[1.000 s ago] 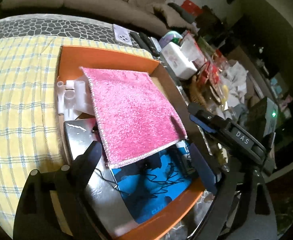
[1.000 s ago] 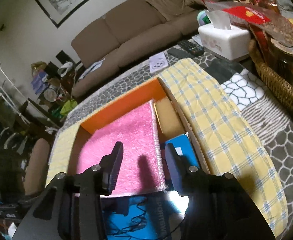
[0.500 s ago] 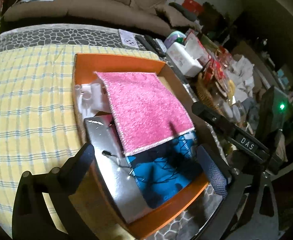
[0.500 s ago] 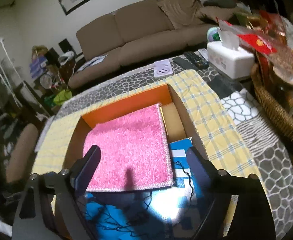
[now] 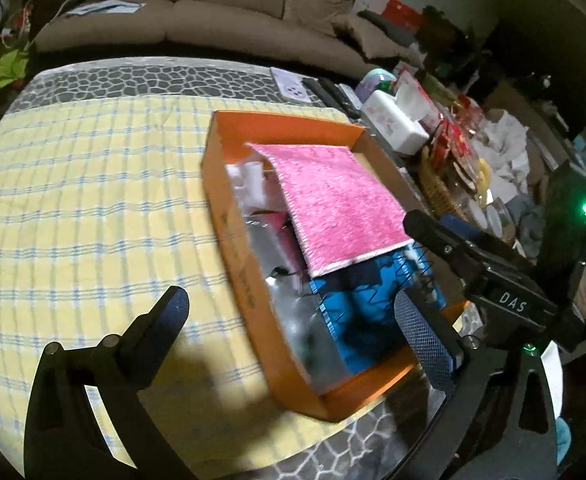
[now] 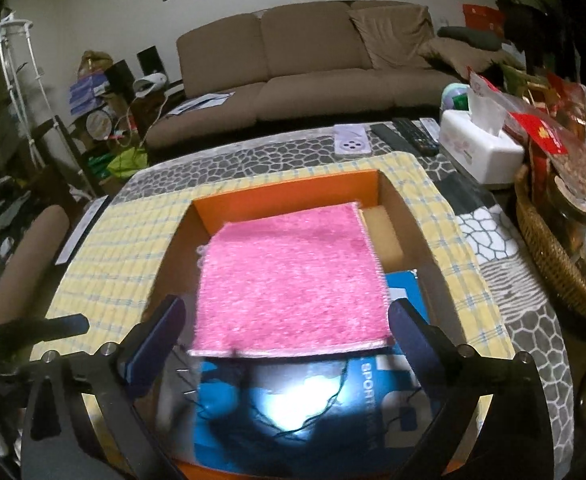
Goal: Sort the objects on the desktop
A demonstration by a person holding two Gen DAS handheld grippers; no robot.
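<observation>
In the left wrist view, the left gripper [image 5: 293,320] is spread wide and holds nothing, one finger over the yellow checked cloth [image 5: 93,200], the other over the near end of the single orange box [image 5: 229,216]. That box sits on the cloth toward its right edge and holds one pink towel [image 5: 333,200] lying over white plastic pieces [image 5: 249,184], a silver pouch [image 5: 293,300] and a blue package [image 5: 365,304]. The right gripper's body [image 5: 505,292], marked "DAS", reaches in at the box's right wall. In the right wrist view, the right gripper [image 6: 285,340] is likewise wide open and empty, over the box's near end, flanking the towel's near edge. The blue package [image 6: 373,396] shows mirrored white lettering that seems to begin "SPORT"; a thin dark cord [image 6: 325,408] lies across it. Beyond the cloth's far right corner stand one white tissue box [image 6: 481,148], two remotes [image 6: 409,136] and a wicker basket [image 6: 549,248].
</observation>
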